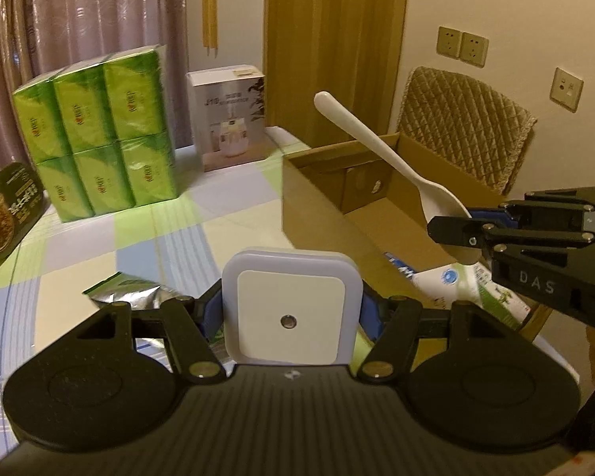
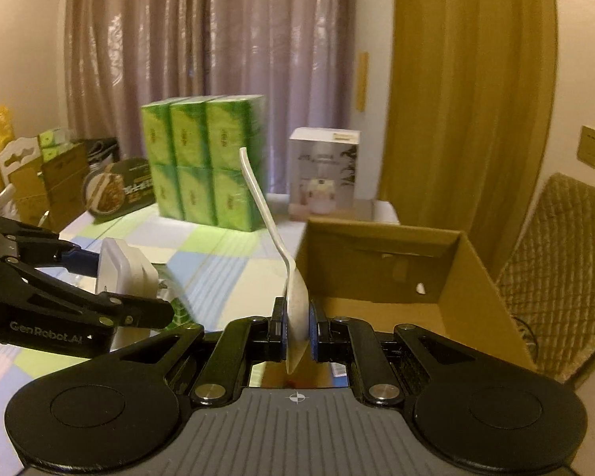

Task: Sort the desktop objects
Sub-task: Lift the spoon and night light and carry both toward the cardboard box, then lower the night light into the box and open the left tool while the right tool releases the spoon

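Two loads are up at once. Nearest, my left gripper (image 1: pixel 292 309) is clamped on the sides of the square night light (image 1: pixel 292 304), held above the checked tablecloth (image 1: pixel 158 234). My right gripper (image 2: pixel 297 329) pinches the bowl of the white plastic spoon (image 2: pixel 275 238), its handle slanting up and away. Just beyond stands the open cardboard box (image 2: pixel 472 277). I judge it best to carry each over the near rim, lower well inside, then part the fingers, spoon first so its handle clears. Farther off stand the green tissue packs (image 1: pixel 95 154).
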The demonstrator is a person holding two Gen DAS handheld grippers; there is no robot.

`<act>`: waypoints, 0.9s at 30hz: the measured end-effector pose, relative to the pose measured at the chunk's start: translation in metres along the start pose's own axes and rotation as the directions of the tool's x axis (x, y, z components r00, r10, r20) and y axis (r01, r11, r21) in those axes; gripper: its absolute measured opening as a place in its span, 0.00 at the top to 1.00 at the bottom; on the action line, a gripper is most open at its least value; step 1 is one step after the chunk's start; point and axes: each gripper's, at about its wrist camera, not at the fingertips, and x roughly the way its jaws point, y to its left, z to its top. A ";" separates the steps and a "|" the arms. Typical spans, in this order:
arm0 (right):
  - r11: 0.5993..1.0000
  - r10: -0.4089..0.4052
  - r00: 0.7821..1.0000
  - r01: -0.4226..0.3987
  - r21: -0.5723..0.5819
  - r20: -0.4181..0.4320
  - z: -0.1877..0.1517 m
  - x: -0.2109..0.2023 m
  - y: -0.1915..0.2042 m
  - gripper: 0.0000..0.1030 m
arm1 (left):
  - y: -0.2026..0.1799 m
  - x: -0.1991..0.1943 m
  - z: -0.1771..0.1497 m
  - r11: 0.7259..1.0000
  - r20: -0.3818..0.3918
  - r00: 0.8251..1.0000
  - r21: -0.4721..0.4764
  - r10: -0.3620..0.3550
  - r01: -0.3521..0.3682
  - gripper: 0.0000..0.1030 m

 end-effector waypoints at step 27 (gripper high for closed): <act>0.987 -0.117 0.993 0.118 0.111 -0.019 -0.017 -0.016 -0.064 0.93 | -0.053 0.027 0.021 0.994 0.023 0.994 0.026 -0.107 0.106 0.40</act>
